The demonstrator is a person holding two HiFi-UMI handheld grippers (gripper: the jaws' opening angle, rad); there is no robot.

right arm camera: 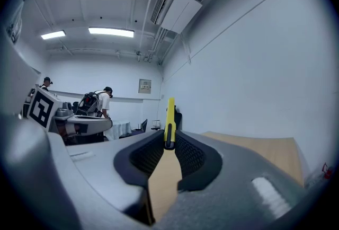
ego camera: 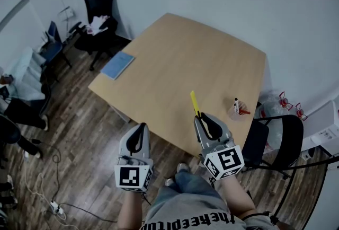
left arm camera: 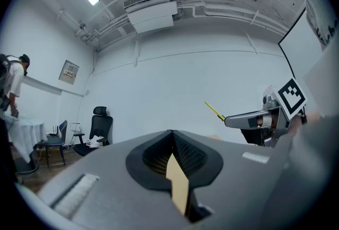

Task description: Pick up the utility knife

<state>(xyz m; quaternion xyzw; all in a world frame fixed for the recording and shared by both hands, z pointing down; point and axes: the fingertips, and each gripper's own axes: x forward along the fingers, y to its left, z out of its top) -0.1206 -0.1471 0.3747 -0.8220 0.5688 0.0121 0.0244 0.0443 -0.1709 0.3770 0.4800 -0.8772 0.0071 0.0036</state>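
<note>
Utility knife [right arm camera: 170,115] juts forward from the right claw [right arm camera: 169,141], which clamps its rear end.

A light wooden table [ego camera: 175,54] is seen from above. A blue booklet [ego camera: 117,64] is laid flat at its 9 o'clock corner; a small clear pen holder [ego camera: 236,109] is stood near the 4 o'clock edge.
</note>
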